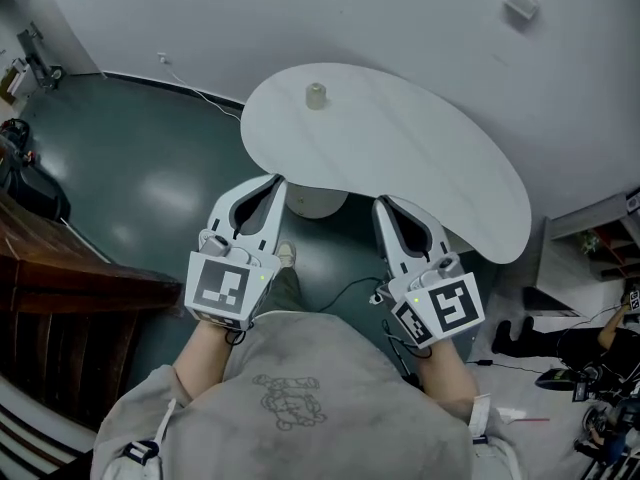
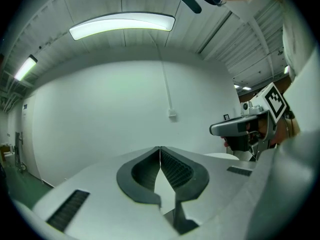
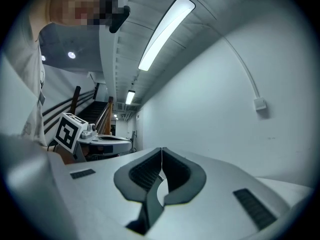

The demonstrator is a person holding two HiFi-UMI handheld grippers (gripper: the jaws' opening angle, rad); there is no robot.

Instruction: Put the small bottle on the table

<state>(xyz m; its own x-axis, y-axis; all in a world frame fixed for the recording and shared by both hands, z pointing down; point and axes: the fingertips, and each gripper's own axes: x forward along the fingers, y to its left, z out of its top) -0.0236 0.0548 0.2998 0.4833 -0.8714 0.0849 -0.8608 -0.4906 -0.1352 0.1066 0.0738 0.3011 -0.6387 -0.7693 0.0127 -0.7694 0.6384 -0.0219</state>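
Grey sweatshirt point(image 1: 290, 398) is seen closest, low in the head view, with an outline figure printed on the chest; whether any lettering goes with it cannot be made out. From it the left forearm point(image 1: 197, 353) and the right forearm point(image 1: 445, 368) are stretched forward. A gripper is gripped at the end of each, the two carried side by side and level and aimed at the near rim of the white table point(image 1: 450, 168).

The left gripper point(image 1: 278, 181) is held at the left with its tips at the table's near edge. The right gripper point(image 1: 381, 204) is held at the right, its tips at the same edge. No words are carried on either tool. Only black-and-white square patterns are shown, on the left marker cube point(image 1: 222, 286) and the right marker cube point(image 1: 455, 306).

In the left gripper view, the left gripper point(image 2: 160, 150) is shown with its dark ribbed pads pressed together at the tips, and nothing is caught between them. The same is seen in the right gripper view: the right gripper point(image 3: 162, 150) is closed tip to tip and empty.

The small bottle point(image 1: 316, 96) is found standing upright on the far left part of the table top, well apart from both grippers and touched by neither.
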